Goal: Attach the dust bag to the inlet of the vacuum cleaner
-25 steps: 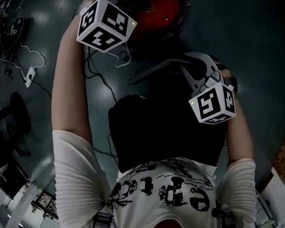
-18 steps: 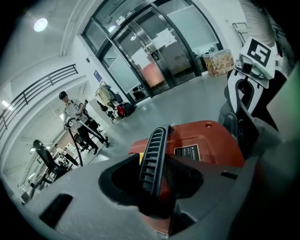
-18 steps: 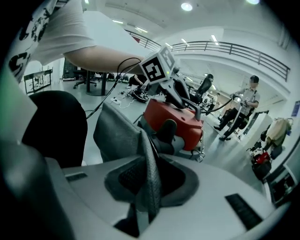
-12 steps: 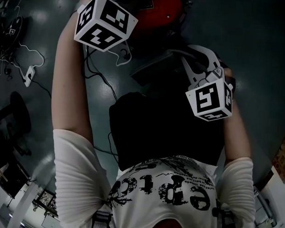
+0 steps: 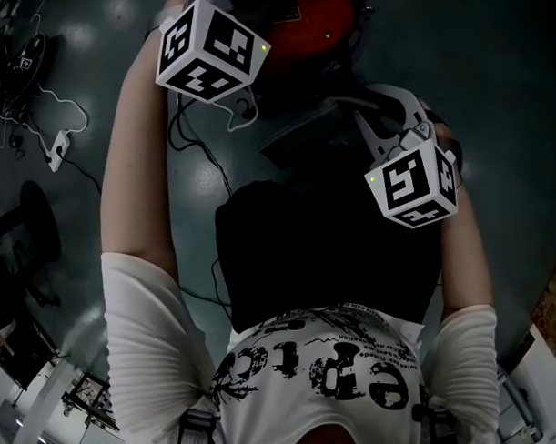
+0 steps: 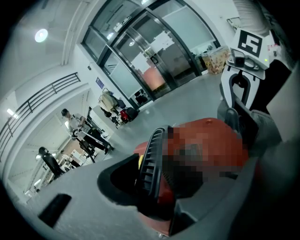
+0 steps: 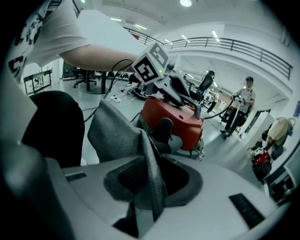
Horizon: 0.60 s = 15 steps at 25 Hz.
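- At the top of the head view, the red vacuum cleaner (image 5: 308, 17) stands on the dark floor (image 5: 92, 83), beyond my white printed shirt (image 5: 327, 373).
- My left gripper (image 6: 154, 187) reaches over the vacuum cleaner. In the left gripper view its jaws are closed down on a black ribbed part (image 6: 151, 157) of the red body, with no gap visible on either side.
- My right gripper (image 7: 150, 197) sits nearer my body. In the right gripper view its jaws are drawn together on a fold of the grey dust bag (image 7: 119, 133), and the fabric is pinched in the notch between them.
- From that pinch the dust bag rises and spreads to the left, its upper edge in front of the lower red shell. I cannot tell whether the bag touches the machine.
- A marker cube (image 5: 211, 50) tops the left gripper, and a second marker cube (image 5: 414, 185) tops the right.
- A white cable (image 5: 64, 104) trails across the floor at the left of the head view, well apart from the vacuum cleaner.
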Motion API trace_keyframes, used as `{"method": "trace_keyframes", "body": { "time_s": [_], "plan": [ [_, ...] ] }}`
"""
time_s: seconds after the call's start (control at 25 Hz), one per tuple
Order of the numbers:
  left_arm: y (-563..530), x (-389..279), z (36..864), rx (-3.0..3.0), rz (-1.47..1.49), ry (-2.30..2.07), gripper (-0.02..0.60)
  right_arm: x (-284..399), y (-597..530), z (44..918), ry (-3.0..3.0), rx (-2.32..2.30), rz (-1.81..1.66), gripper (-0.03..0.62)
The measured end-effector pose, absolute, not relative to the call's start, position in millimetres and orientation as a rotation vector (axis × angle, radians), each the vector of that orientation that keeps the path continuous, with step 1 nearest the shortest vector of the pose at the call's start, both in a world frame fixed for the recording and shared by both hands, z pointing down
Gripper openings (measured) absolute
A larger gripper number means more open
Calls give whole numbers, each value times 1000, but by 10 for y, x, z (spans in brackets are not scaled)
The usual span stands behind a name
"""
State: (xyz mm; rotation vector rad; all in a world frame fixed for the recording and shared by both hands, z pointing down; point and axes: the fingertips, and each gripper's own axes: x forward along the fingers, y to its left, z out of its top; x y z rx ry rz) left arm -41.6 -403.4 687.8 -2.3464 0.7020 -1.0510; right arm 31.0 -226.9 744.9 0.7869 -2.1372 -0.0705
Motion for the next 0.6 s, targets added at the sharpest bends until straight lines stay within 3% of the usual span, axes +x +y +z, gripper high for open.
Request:
{"method": "trace_keyframes", "body": {
  "time_s": [0.04,0.08,0.16,0.36,0.6],
  "plan": [
    [-4020,-413,6848,-2305,-1036,693,144,320,-2274,7444,-2127,802,-102,72],
    [-3994,-405,6784,-2249,-1013,686,212,339,-2276,7434,-2113,823,-139,97],
    [-3886,-385,6548,-2184,-927,699,255,391,-2250,7386,-2088,856,-203,129],
    [-3352,-445,5727,-2550,-391,890,256,399,-2160,6808,-2325,1047,-125,127],
    [-2965,-1059,5747,-2767,40,1394,256,796,-2357,6206,-2503,1539,38,126]
  ]
}}
